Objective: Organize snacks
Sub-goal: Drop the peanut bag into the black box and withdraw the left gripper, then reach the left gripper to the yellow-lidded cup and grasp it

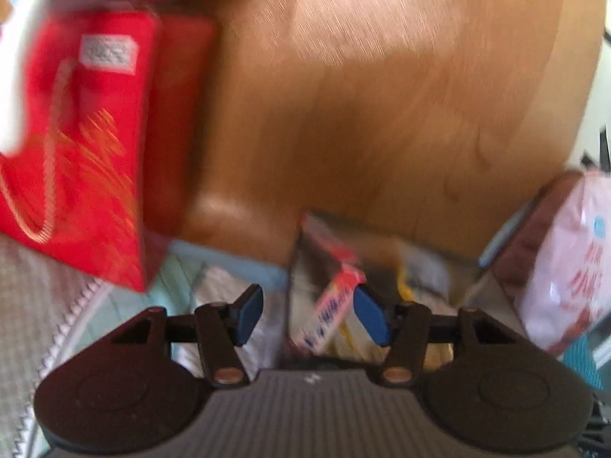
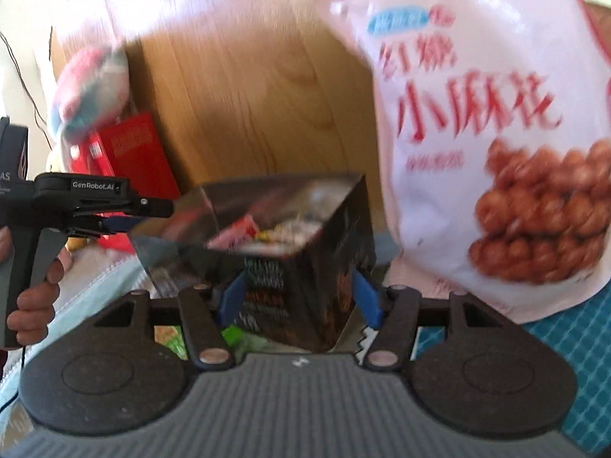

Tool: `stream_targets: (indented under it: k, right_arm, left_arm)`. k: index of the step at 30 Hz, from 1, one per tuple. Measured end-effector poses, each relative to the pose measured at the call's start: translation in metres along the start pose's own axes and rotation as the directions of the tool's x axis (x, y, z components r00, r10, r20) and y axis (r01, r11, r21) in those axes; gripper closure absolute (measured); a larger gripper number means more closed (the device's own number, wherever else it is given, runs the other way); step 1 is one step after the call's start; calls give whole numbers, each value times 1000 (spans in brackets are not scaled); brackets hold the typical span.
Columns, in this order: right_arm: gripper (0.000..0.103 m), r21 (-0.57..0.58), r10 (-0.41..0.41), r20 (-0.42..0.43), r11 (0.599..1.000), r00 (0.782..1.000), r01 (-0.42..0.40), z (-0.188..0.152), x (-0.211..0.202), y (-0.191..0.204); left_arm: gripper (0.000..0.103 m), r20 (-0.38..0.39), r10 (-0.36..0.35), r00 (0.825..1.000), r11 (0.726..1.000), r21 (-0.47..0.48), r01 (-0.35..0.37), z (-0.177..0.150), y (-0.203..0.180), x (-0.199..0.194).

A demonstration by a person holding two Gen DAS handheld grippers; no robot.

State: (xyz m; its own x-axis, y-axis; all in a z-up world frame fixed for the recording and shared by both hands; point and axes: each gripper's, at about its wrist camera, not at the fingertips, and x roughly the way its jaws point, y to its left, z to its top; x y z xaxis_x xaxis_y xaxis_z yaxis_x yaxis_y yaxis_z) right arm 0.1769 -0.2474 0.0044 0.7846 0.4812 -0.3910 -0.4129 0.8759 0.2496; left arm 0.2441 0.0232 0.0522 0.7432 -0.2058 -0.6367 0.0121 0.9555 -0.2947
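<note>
The dark box point(image 2: 290, 244) stood open-topped before the wooden panel point(image 2: 248, 87), seemingly as the bin for loose snacks, with a pink packet point(image 1: 328, 313) and other wrappers already inside. The left gripper point(image 1: 307, 315) hung over it with jaws apart, the packet between them but not visibly pinched; the right gripper point(image 2: 298, 299) straddled the box's near corner, jaws apart, contact unclear. Blur hid the wrappers' print, and the big snack bag point(image 2: 496, 145) and red bag point(image 1: 88, 145) were cut off.
</note>
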Motion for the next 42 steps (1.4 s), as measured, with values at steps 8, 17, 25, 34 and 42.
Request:
stream_targets:
  k: [8,17,25,34,42]
  right_arm:
    - [34,-15,14,-29,1000,999,-15,-4,5,15]
    - [34,-23,-4,-40,1000,999,3,-8,-11,34]
    - [32,59,-70,10,996,998,69,-48,-68,57]
    - [31,108,-87,-25,990,996,89,-107,-103,97]
    - [28,101,-141,17,985,990,138,-127,-124,109]
  left_arm:
    - [52,-23,72,997,997,15,-72,-17,-10,-9]
    - [34,-10,63,998,998,4,-63,-28,1,-43]
    - [33,157,112,981,986,104,-130,-82,-9,-122]
    - [33,111,103,989,979,167,-120,-162,-15,-147]
    - [32,98,97,990,978,175,-113,-207,-17,-161]
